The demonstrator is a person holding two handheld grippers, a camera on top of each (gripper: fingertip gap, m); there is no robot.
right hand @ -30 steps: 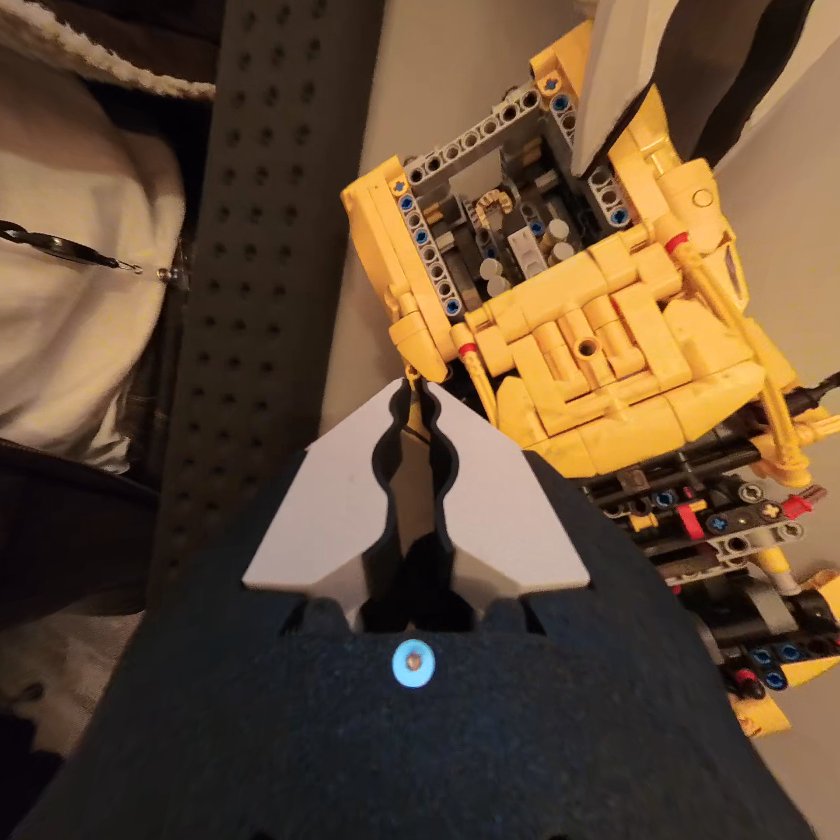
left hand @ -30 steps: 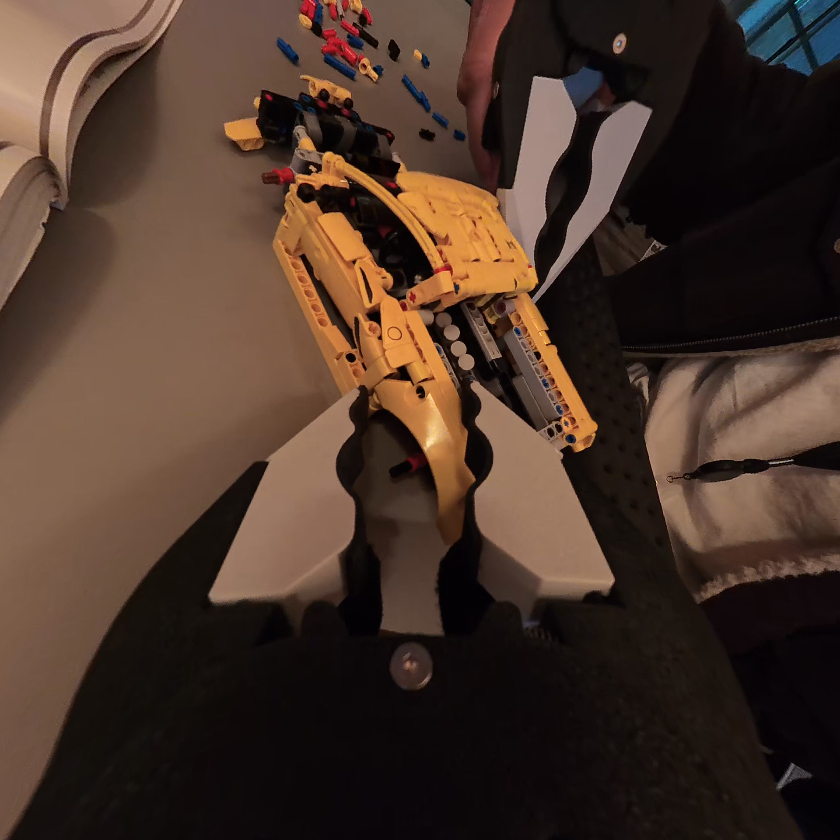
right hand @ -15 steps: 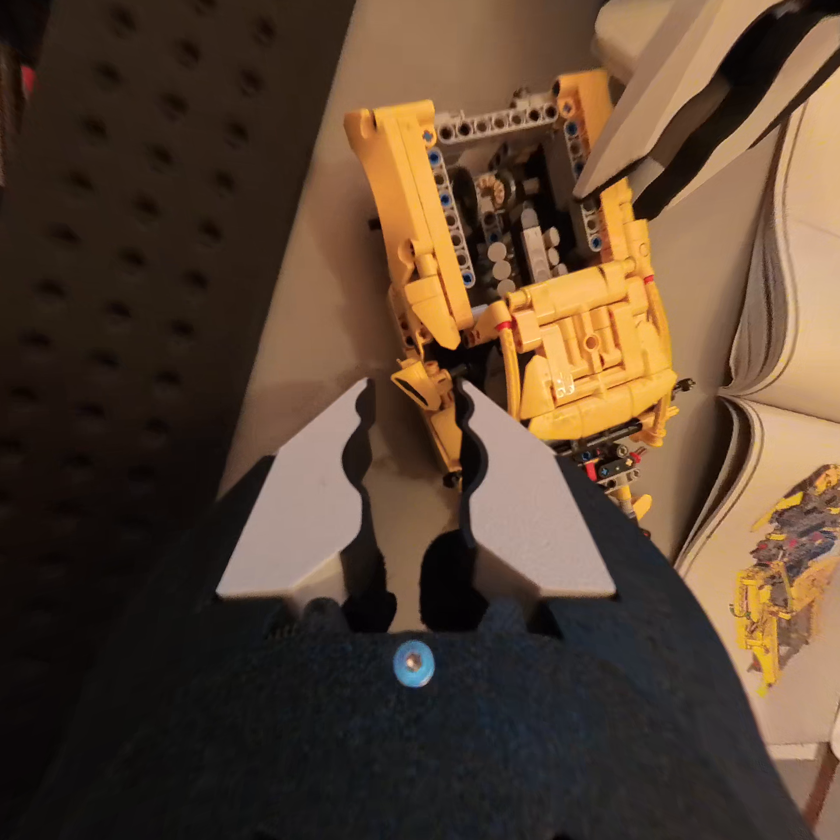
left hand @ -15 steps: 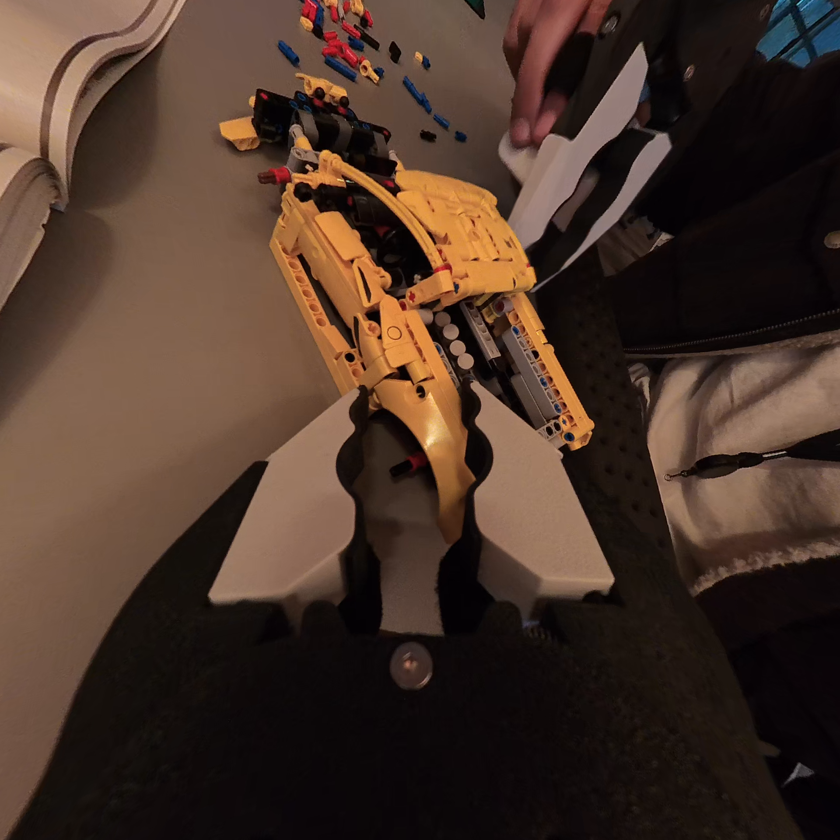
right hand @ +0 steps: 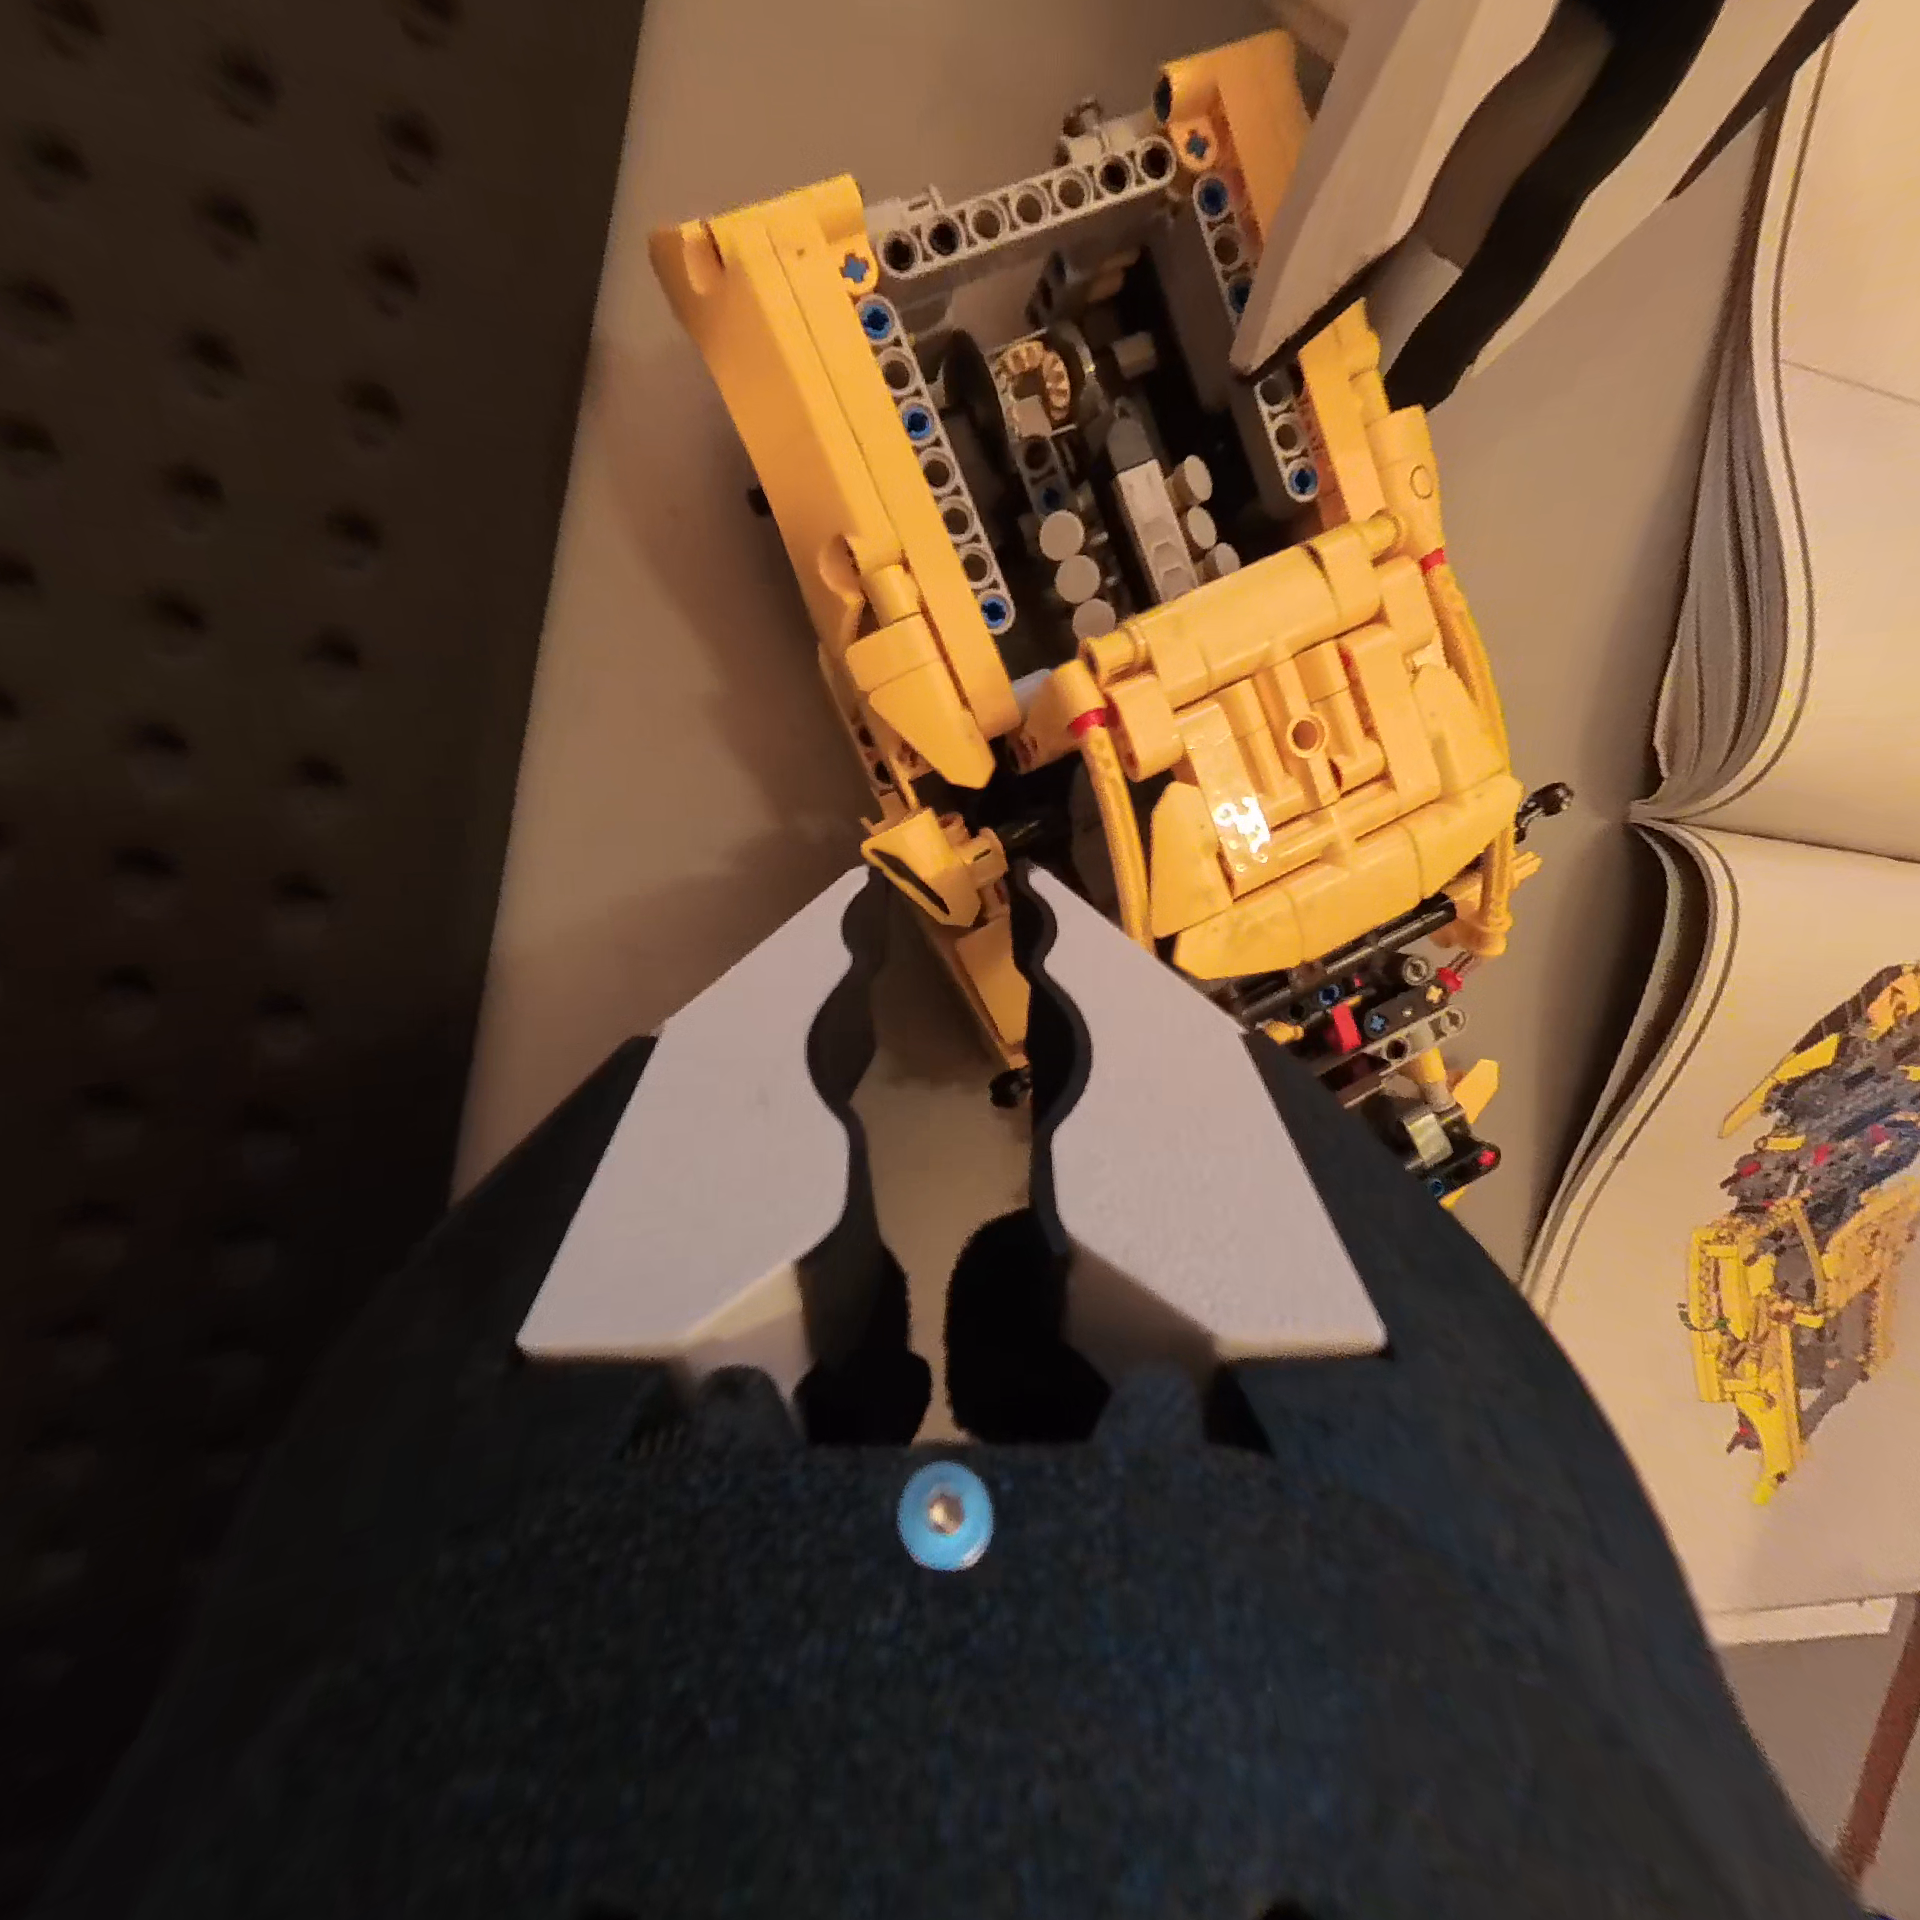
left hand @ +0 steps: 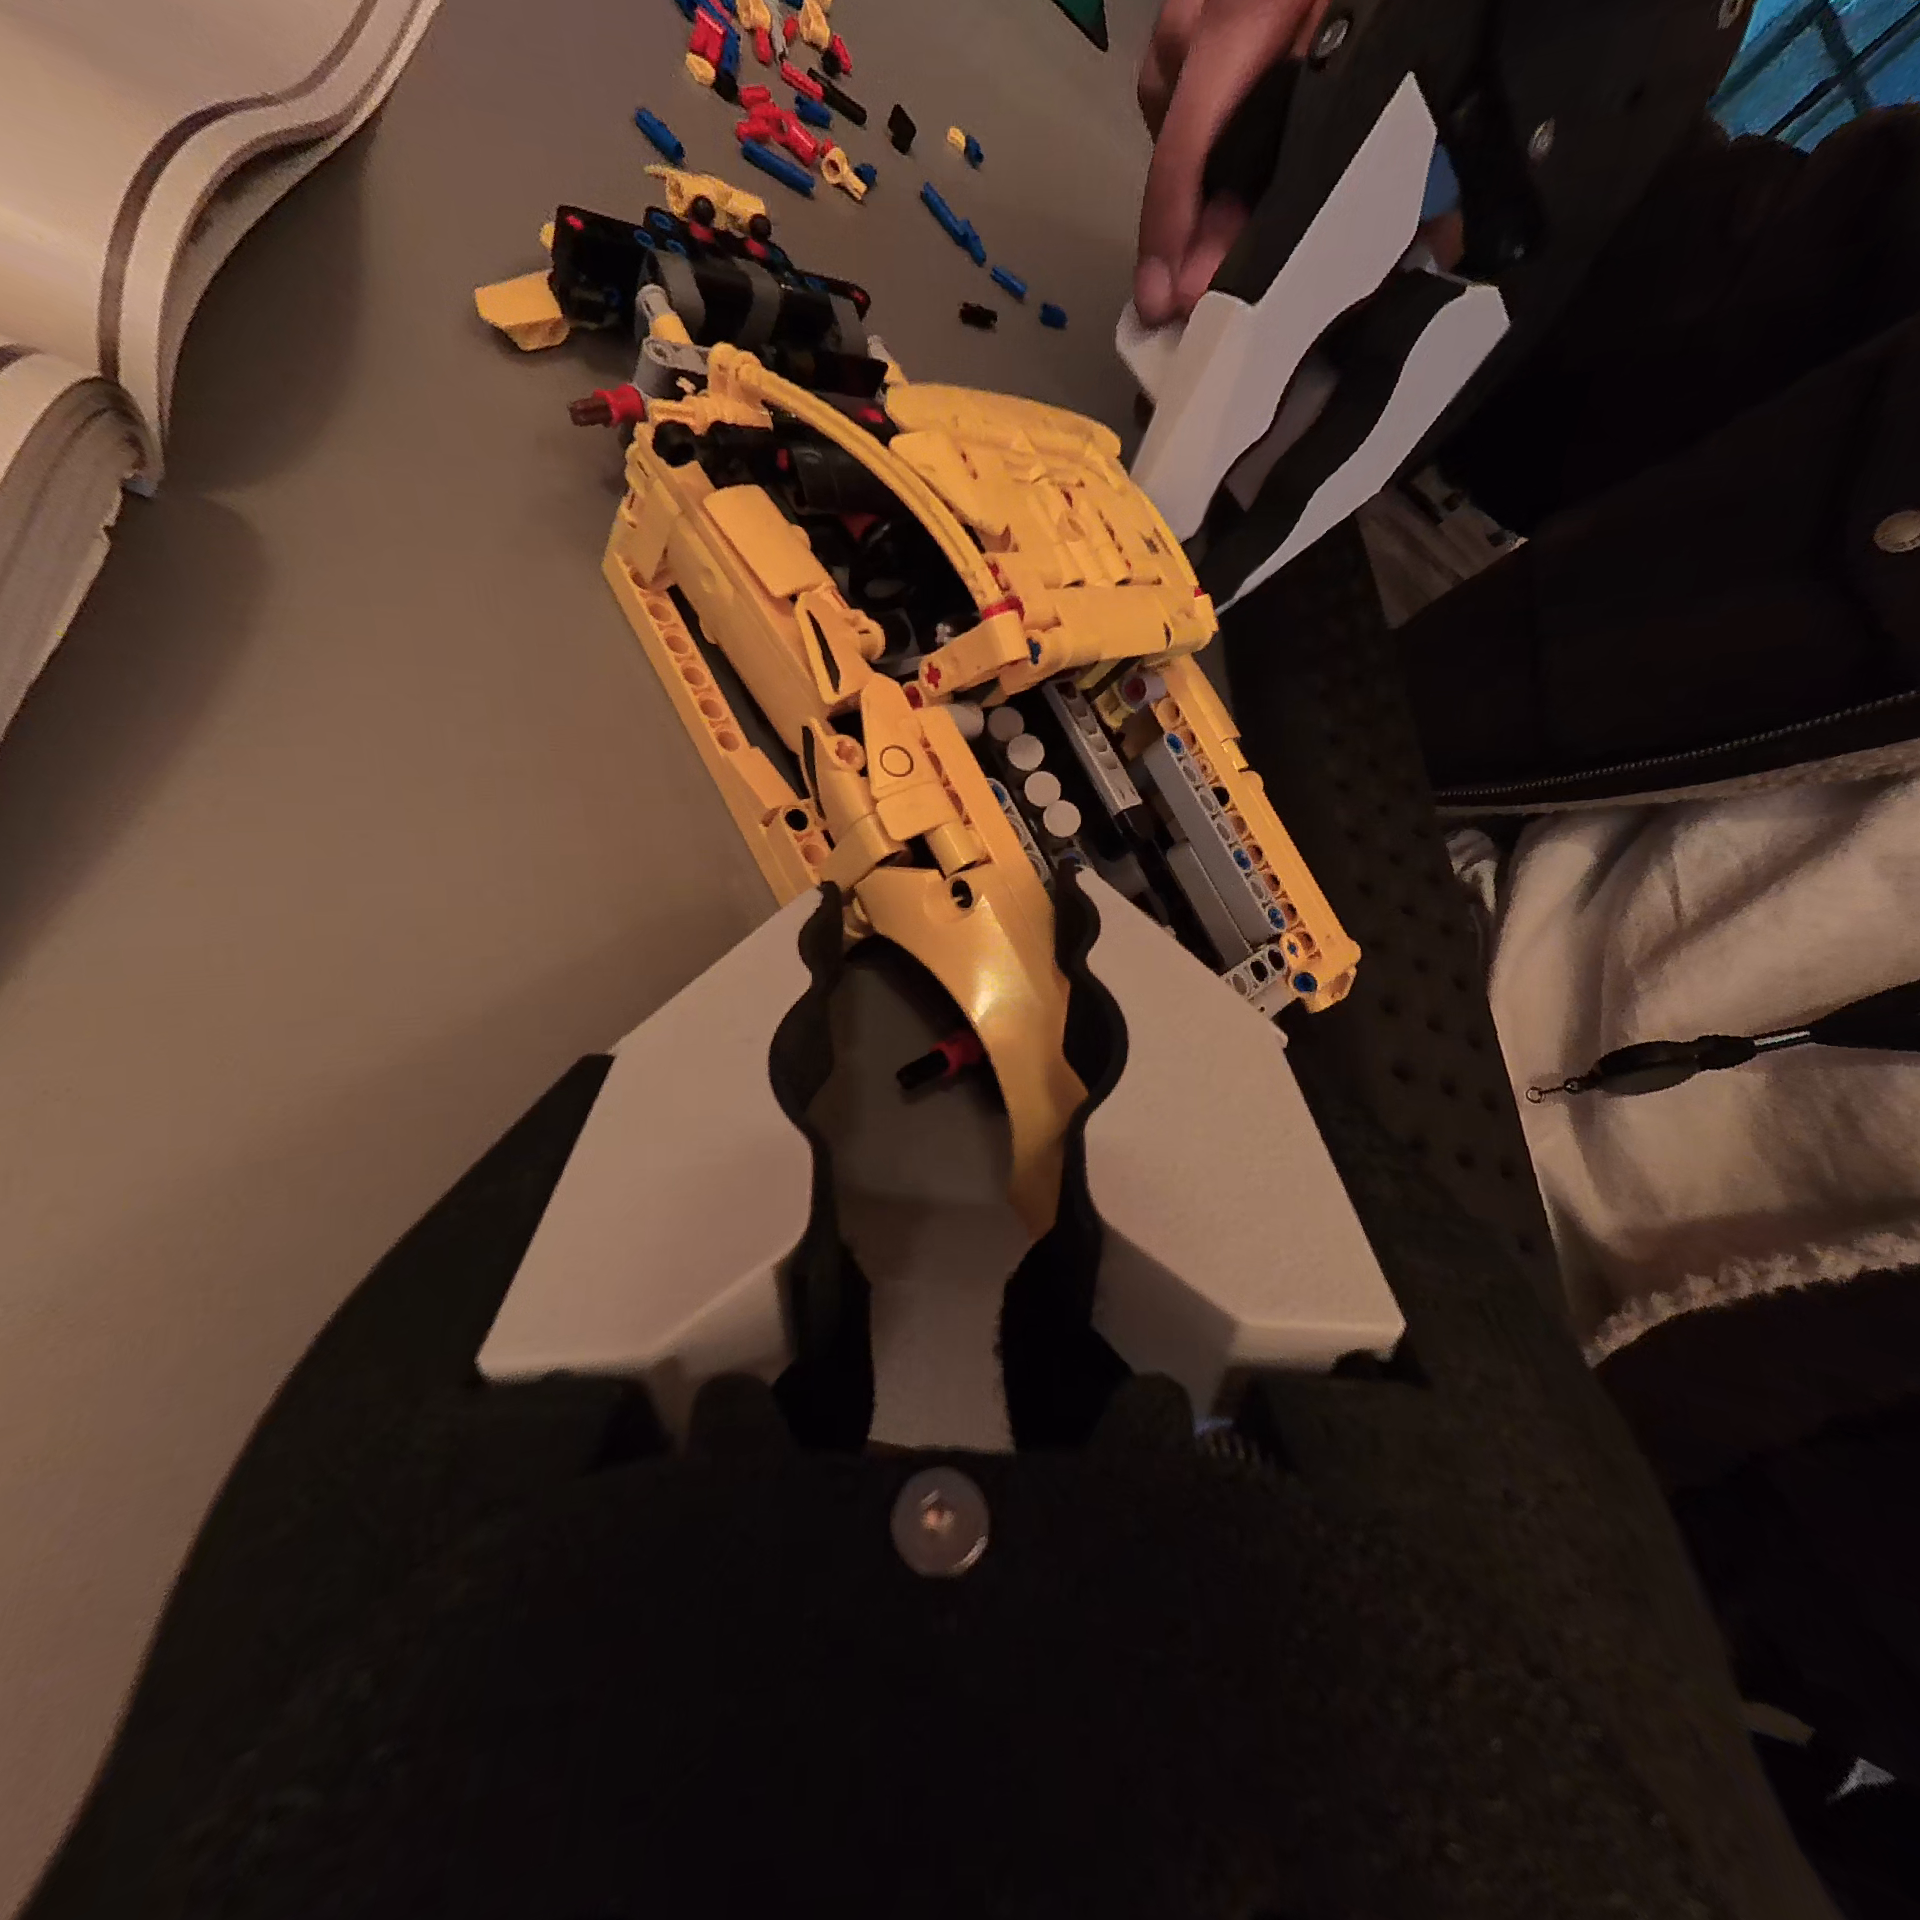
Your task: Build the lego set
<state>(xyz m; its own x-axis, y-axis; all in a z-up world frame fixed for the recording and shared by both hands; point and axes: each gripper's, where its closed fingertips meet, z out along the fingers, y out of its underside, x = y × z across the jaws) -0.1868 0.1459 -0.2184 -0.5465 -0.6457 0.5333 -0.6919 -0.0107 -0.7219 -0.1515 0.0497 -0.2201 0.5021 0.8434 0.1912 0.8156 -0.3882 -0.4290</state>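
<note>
The half-built yellow lego car (left hand: 914, 623) lies on the grey table (left hand: 312, 831), close to its near edge. The left tongs (left hand: 940, 914) are clamped on the car's curved yellow panel (left hand: 997, 987), which runs down between the fingers. The right tongs (right hand: 945, 883) sit at the other side, set narrow around a thin yellow side piece (right hand: 935, 873); whether they actually pinch it I cannot tell. Loose red, blue and yellow pieces (left hand: 800, 114) lie scattered beyond the car, and an open instruction book (right hand: 1818, 935) rests just beside it.
</note>
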